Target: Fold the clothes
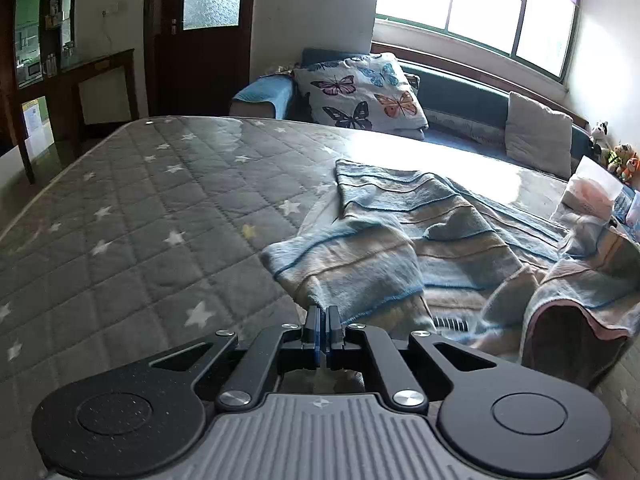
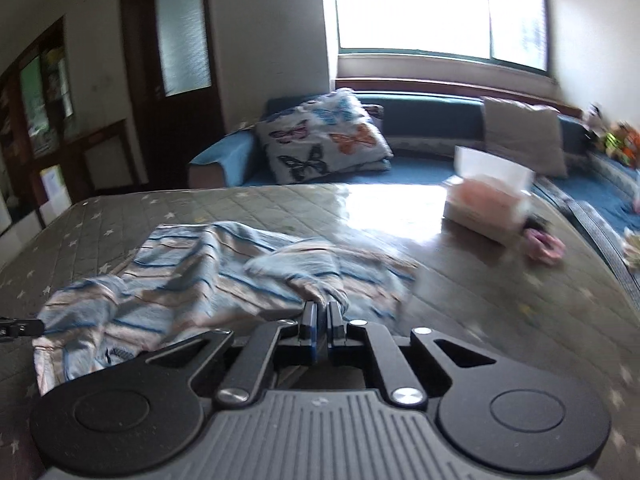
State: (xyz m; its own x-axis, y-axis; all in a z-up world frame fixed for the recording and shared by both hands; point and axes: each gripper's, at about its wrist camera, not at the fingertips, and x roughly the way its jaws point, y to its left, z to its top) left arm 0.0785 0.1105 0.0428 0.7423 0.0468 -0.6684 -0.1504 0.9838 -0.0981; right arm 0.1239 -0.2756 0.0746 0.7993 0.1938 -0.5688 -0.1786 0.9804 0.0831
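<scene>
A blue and beige striped garment lies rumpled on the grey star-patterned quilted surface. My left gripper is shut on a corner of a folded flap of it, low in the left wrist view. In the right wrist view the same striped garment spreads to the left, and my right gripper is shut on a bunched, lifted fold of it. The tip of the other gripper shows at the far left edge, touching the cloth. The right wrist view is blurred by motion.
A white tissue box and a pink hair tie sit at the right of the surface. Behind it runs a blue bench with a butterfly pillow, a grey cushion and soft toys. Dark wooden doors stand at left.
</scene>
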